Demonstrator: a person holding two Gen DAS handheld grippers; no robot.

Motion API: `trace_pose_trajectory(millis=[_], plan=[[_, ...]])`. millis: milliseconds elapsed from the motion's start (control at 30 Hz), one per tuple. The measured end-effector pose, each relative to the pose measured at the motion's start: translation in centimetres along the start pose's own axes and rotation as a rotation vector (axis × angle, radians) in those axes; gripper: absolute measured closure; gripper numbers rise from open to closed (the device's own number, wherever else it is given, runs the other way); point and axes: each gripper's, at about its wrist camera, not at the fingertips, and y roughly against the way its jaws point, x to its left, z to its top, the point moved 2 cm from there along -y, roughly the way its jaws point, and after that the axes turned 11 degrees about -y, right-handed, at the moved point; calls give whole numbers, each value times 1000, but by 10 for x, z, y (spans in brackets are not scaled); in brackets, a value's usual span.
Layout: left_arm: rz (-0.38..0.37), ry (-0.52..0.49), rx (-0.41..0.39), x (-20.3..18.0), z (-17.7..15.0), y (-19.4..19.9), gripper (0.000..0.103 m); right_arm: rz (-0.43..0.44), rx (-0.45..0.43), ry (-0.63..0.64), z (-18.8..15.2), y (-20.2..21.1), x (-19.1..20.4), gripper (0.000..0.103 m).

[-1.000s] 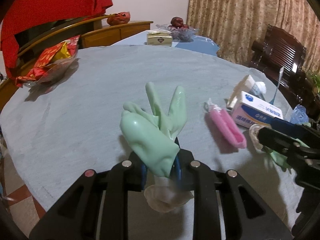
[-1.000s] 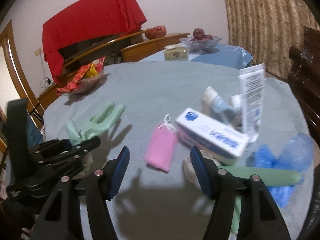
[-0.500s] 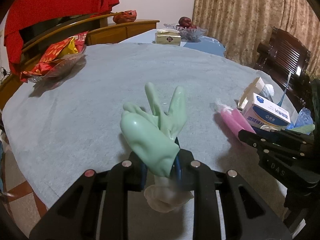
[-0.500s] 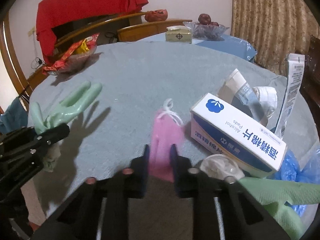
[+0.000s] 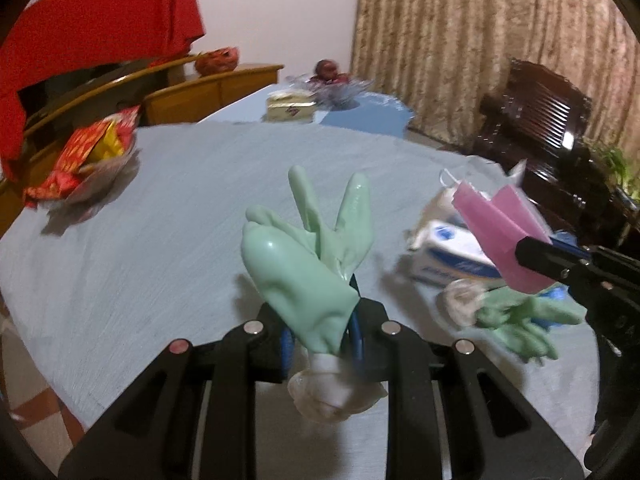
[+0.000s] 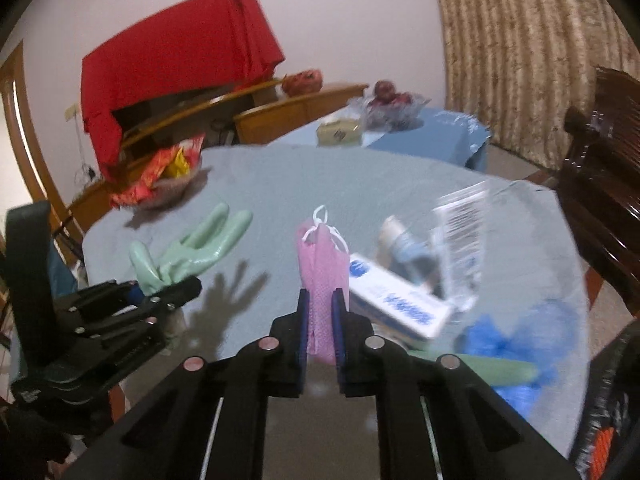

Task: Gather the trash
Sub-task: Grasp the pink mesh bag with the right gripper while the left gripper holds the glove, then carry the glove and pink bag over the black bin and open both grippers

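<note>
Both held: right hand-held gripper (image 6: pixel 320 312) pinches pink mask (image 6: pixel 322 256); left hand-held gripper (image 5: pixel 320 336) clamps green glove (image 5: pixel 304 264).

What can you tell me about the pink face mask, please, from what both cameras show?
The pink face mask is a folded, soft, fabric-like piece with white ear loops bunched at its top. It stands upright, lifted clear of the table, pinched near its lower end by the shut right gripper. Nothing else touches it; the white-and-blue box lies behind it.

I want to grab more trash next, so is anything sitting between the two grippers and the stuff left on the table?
Yes: their own loads. The left gripper is shut on a green glove, the right gripper on a pink mask. The white box and blue wrapper lie open beyond.
</note>
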Motion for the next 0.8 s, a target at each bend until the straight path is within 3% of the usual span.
trace_pose_trajectory(millis=[400,800], plan=[[-201,-121,-116,-114,39,37,82,-133,-142,-104,8,108,-78,92],[-384,-245,-159,-235,51,44,82,-323,-225,-222,-10,185,-170,92]])
